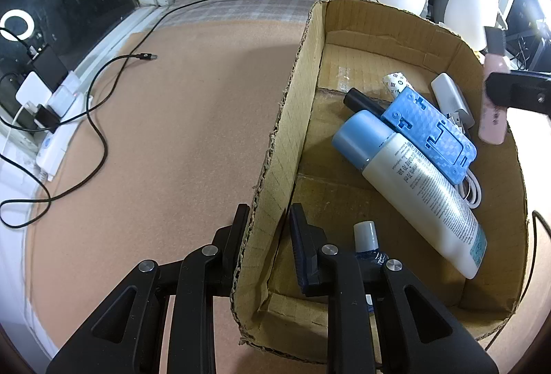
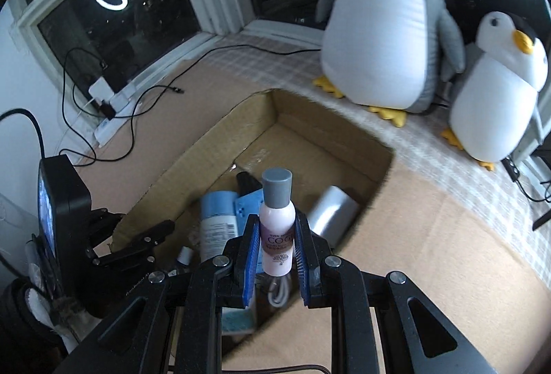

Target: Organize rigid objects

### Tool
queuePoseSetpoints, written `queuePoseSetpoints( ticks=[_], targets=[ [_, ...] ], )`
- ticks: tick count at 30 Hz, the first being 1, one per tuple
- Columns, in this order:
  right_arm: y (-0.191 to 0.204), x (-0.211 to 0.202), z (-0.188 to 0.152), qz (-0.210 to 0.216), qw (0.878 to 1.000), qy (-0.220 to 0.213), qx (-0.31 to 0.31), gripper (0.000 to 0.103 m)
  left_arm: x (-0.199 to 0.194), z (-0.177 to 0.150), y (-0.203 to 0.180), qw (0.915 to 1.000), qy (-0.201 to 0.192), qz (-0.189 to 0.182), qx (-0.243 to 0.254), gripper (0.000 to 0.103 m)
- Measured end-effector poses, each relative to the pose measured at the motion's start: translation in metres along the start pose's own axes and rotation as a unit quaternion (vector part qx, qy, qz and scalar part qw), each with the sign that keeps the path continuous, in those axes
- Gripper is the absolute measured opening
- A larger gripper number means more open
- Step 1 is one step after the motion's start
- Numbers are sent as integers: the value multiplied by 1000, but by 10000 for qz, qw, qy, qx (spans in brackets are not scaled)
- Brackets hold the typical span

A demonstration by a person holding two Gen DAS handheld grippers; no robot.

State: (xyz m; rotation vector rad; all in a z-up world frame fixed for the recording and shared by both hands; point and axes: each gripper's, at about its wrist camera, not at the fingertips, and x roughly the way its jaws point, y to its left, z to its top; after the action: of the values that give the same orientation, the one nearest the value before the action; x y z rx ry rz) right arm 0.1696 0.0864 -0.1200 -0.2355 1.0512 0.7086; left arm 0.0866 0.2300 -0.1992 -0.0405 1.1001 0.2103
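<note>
Cardboard box (image 1: 303, 71) sits open-topped on the tan worktop (image 1: 172, 119), toward the right of the left wrist view. Left tool (image 1: 267, 229) is pressed together on the box's left wall near the near corner, one finger outside the wall and one inside.

Box contents, seen from the left wrist: a large white bottle with a light-blue cap (image 1: 413, 181) lying diagonally; a blue plastic holder (image 1: 430, 129) resting partly over that bottle's cap end; a black cylinder (image 1: 361, 102) poking out from under the holder; a white power bank (image 1: 451, 102) at the far right side; a white cable (image 1: 473, 191) to the right of the big bottle; a small clear bottle with a white cap (image 1: 366, 236) at the near end, just beside the inner finger.

Right tool (image 2: 275, 257) is pinching a pink bottle with a grey cap (image 2: 277, 219) between its blue pads, cap pointing away from the camera. The bottle hangs above the box's near right part, not touching the contents. In the left wrist view it appears blurred at the right edge, over the box rim.

Background: two penguin plush toys (image 2: 378, 40) stand on a checked cloth (image 2: 275, 47) beyond the box. A black cable (image 1: 100, 119) and a white power strip (image 1: 55, 147) lie at the left by the window.
</note>
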Motion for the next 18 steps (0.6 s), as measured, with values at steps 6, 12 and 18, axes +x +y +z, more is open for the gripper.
queuePoseSetpoints(
  ticks=[6, 12, 18],
  targets=[
    [10, 11, 2, -22, 9999, 85, -65, 22, 0, 0, -1, 10000, -4, -4, -12, 20],
    [11, 8, 2, -26, 10000, 15, -28, 36, -1, 0, -2, 10000, -5, 7, -13, 20],
    [8, -3, -3, -17, 9999, -75, 85, 37, -8, 0, -1, 10000, -57, 41, -28, 23]
  ],
)
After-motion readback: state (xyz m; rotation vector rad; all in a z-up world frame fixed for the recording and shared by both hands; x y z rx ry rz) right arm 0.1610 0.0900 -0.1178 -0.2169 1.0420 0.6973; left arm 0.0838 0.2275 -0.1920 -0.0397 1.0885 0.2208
